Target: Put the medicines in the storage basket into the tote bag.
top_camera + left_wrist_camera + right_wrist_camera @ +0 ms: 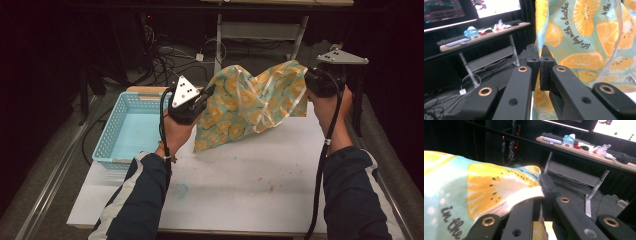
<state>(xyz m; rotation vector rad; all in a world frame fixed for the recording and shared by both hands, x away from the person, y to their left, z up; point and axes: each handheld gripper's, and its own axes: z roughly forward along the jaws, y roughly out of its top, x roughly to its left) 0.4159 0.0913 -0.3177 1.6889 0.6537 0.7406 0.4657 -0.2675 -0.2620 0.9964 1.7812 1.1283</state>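
Two grippers pinch one cloth at opposite edges. The left gripper has its jaws pressed together on a fold of the orange-slice fabric; the right gripper is likewise clamped on the far hem. Held apart and raised, they keep the cloth hanging spread above the white table, probably to open it flat for folding or laying down. Just left of the left gripper, a blue basket sits on the table's edge.

The cloth runs off the top edge past the jaws, so its lettering's chopped mid-phrase.
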